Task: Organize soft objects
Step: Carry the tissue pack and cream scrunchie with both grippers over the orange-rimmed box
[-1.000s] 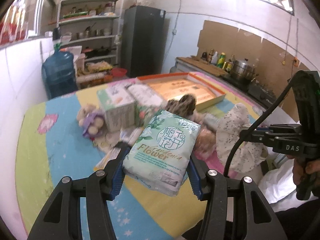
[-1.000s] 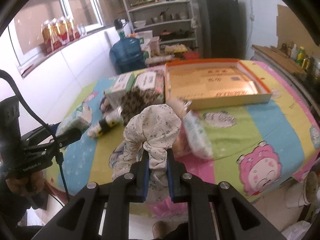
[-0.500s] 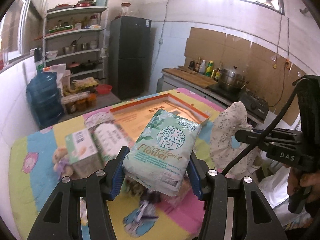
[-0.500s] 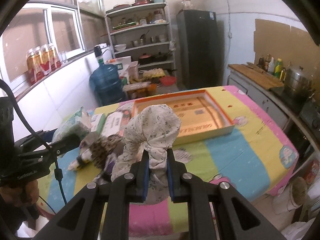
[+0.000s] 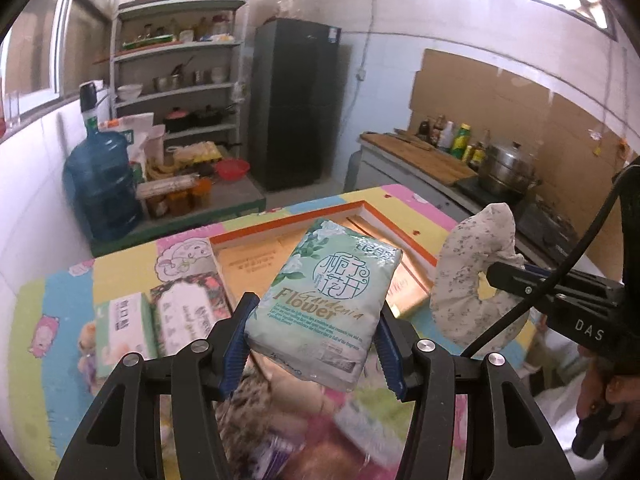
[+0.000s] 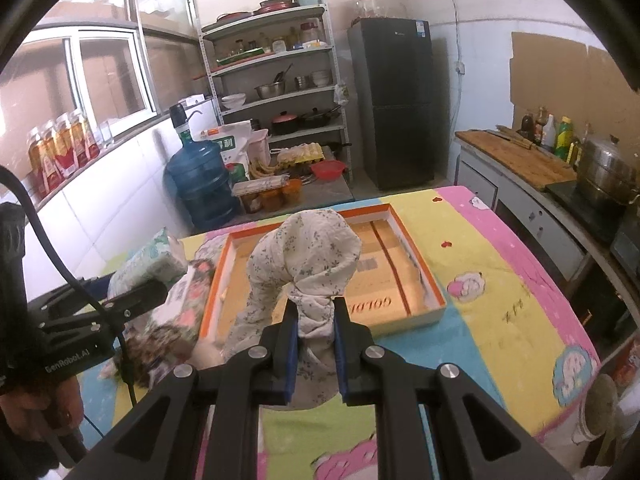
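My left gripper is shut on a pale green tissue pack and holds it in the air above the table. My right gripper is shut on a white floral cloth bundle, also lifted. The cloth bundle shows in the left wrist view to the right of the pack. The tissue pack shows in the right wrist view at the left. An open orange-rimmed box lies on the table ahead of both grippers.
More tissue packs and soft toys lie on the colourful tablecloth at the left. A fridge, shelves and a water jug stand beyond the table. A counter with a pot is at the right.
Both grippers have risen and moved toward the orange-rimmed box, each keeping its hold. The pile of soft things has dropped to the lower left of both views.
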`<action>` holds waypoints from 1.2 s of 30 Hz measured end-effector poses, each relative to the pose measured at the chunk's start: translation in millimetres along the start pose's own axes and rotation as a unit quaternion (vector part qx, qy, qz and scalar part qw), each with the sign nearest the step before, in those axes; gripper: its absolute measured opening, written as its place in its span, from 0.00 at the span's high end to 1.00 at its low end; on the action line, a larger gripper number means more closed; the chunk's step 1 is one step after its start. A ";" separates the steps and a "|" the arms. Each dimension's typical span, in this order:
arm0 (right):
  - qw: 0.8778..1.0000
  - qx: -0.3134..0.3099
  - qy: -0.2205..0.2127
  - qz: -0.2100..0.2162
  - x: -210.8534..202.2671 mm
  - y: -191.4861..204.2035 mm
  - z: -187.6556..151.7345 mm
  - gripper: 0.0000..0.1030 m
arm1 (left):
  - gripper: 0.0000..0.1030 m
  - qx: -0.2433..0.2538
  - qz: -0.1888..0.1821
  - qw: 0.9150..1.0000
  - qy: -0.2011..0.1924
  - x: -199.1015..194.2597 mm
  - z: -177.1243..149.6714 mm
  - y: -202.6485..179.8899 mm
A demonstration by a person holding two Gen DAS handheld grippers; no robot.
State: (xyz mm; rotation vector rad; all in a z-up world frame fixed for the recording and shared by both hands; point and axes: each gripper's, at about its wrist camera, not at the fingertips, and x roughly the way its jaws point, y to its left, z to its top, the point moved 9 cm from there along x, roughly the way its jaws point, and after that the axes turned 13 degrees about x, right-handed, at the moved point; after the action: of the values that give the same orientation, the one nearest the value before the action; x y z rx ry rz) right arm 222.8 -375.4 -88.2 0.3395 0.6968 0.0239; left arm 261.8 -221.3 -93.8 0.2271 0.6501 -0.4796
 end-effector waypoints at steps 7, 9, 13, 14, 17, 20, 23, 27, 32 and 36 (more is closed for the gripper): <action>0.999 0.006 0.024 0.022 55.4 -30.0 32.0 0.83 | 0.45 -0.042 0.030 0.998 0.032 62.8 20.2 -1.1; 0.999 0.005 0.033 0.024 73.9 -37.4 39.1 0.83 | 0.45 -0.053 0.033 0.997 0.044 78.7 21.1 -0.5; 0.998 -0.002 0.054 0.029 105.6 -47.4 44.3 0.83 | 0.45 -0.073 0.047 0.994 0.068 113.9 24.0 -2.3; 0.998 -0.004 0.060 0.030 113.6 -49.2 44.4 0.83 | 0.45 -0.077 0.051 0.993 0.074 120.9 21.9 -1.8; 0.996 -0.009 0.076 0.034 134.2 -56.0 43.4 0.83 | 0.45 -0.088 0.063 0.990 0.086 137.6 18.7 1.1; 0.995 -0.008 0.091 0.039 151.9 -60.3 42.6 0.83 | 0.45 -0.100 0.070 0.988 0.098 151.5 12.3 4.7; 0.994 -0.009 0.104 0.042 167.3 -64.8 41.2 0.83 | 0.45 -0.113 0.072 0.985 0.111 163.8 5.6 8.6; 0.992 -0.009 0.118 0.048 184.6 -66.3 42.5 0.83 | 0.45 -0.125 0.076 0.982 0.123 177.2 1.7 13.4; 0.990 -0.008 0.133 0.053 199.7 -66.8 40.1 0.83 | 0.44 -0.134 0.080 0.978 0.139 193.5 -1.6 15.2; 0.988 -0.008 0.144 0.052 209.4 -69.6 36.1 0.83 | 0.44 -0.148 0.066 0.975 0.151 204.2 -7.7 15.1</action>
State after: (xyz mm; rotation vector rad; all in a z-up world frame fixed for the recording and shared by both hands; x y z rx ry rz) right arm 400.3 -423.8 -215.2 0.3594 0.9650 0.1799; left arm 406.6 -278.2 -227.2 0.0584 0.9877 -0.2163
